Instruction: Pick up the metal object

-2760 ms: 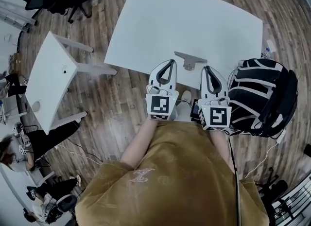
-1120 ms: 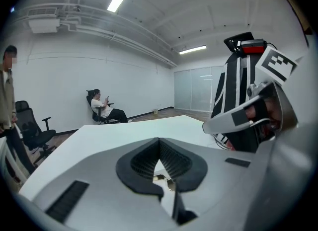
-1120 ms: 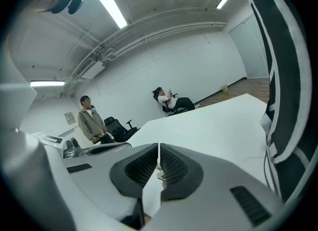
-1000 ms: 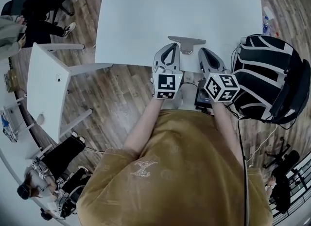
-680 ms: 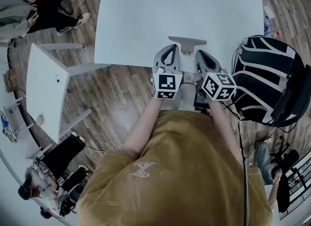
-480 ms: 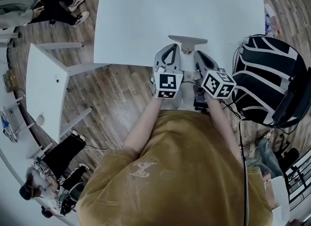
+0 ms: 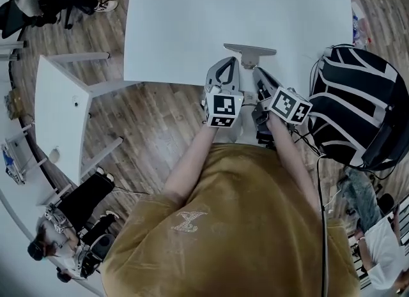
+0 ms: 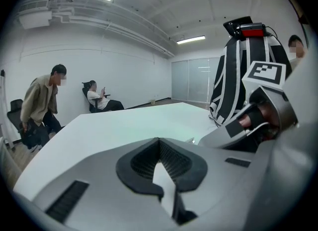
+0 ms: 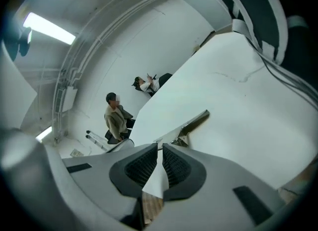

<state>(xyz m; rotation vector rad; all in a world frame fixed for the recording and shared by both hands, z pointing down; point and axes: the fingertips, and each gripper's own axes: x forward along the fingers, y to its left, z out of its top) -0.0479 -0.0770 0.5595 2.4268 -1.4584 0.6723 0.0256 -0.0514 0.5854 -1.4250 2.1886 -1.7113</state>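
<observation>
The white surface (image 7: 192, 21) carries the metal object (image 7: 250, 50), which lies flat near the front edge. The right gripper (image 7: 257, 71) has its fingers pressed together on nothing, tips just short of the object, seemingly not touching it. The left gripper (image 7: 227, 61), likewise clenched and empty, sits just left of the object.

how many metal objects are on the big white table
1. The metal object lies at the near edge of the white table, just ahead of the left gripper and right gripper. The striped bag covers the right corner, so more could hide there.
</observation>
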